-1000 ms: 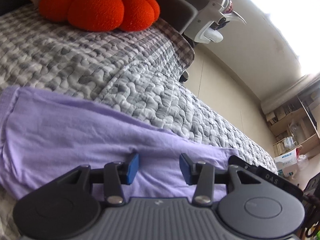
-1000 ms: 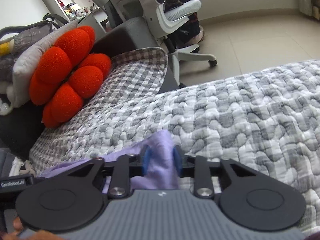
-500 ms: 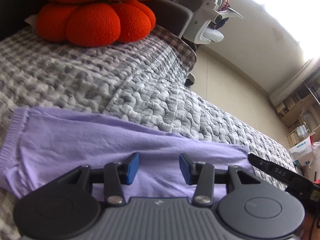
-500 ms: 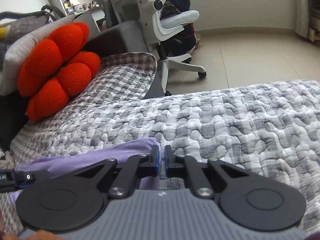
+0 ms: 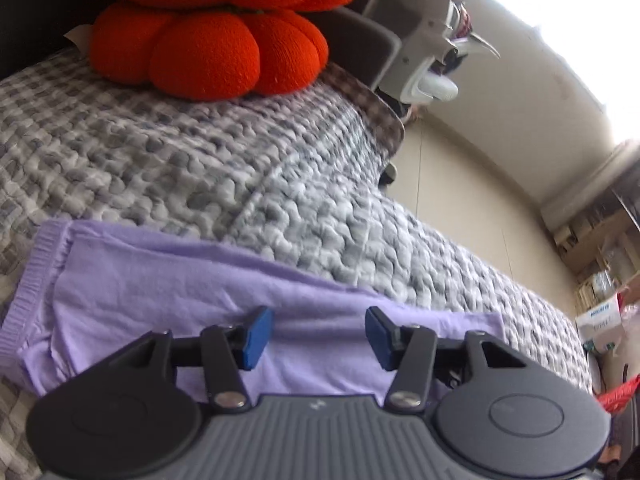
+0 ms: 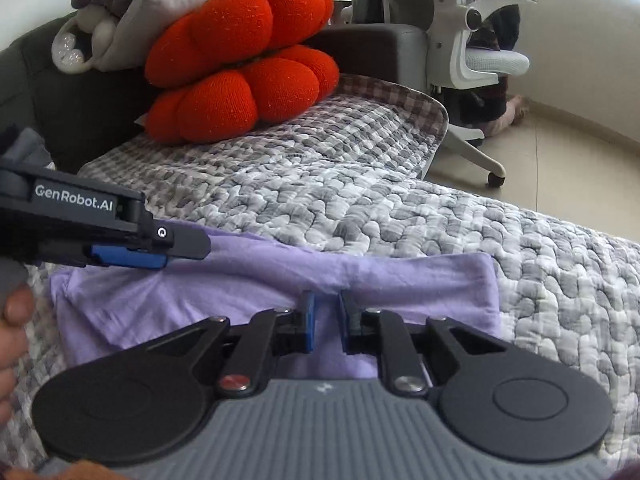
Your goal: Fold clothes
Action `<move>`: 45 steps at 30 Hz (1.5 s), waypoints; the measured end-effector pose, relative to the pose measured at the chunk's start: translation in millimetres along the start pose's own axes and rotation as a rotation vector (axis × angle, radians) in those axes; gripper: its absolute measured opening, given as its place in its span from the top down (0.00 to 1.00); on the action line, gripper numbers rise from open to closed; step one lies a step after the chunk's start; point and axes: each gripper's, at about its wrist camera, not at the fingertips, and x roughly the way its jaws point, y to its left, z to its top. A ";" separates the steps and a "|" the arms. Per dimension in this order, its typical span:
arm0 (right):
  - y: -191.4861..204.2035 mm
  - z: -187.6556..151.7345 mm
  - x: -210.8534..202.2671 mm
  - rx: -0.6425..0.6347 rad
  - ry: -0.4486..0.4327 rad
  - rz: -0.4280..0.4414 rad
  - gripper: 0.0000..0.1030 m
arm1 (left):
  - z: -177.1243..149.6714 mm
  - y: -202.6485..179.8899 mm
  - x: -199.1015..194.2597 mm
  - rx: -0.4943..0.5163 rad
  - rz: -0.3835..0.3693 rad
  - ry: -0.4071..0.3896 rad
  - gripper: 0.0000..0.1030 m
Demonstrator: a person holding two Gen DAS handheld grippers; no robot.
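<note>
Showing only in right view: left tongs (image 6: 132, 258) over purple garment (image 6: 400, 276).

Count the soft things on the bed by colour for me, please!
Purple: 1, the folded garment
Orange-red: 1, the puffy cushion
Grey and white: 1, the quilt under them
Total: 3

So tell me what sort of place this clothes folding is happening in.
Most likely a bedroom or home study. The folded lilac knit garment lies on a grey-and-white quilted bedspread, a red pumpkin-shaped plush cushion rests at its far end, and a white mesh office chair stands on the tiled floor beyond.
</note>
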 end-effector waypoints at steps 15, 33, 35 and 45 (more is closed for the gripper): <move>19.0 -0.7 7.5 -0.033 -0.038 0.022 0.82 | 5.5 11.9 10.6 0.002 0.036 -0.009 0.46; 24.2 -16.3 -16.8 -0.087 0.061 0.074 0.79 | -14.3 -10.9 11.9 0.125 0.065 -0.023 0.46; 22.5 -18.3 -24.2 -0.069 0.070 0.073 0.79 | -16.6 -12.7 11.0 0.159 0.081 -0.032 0.46; -6.9 -43.1 -65.1 0.066 0.112 0.053 0.79 | -17.6 -14.7 7.1 0.172 0.096 -0.020 0.46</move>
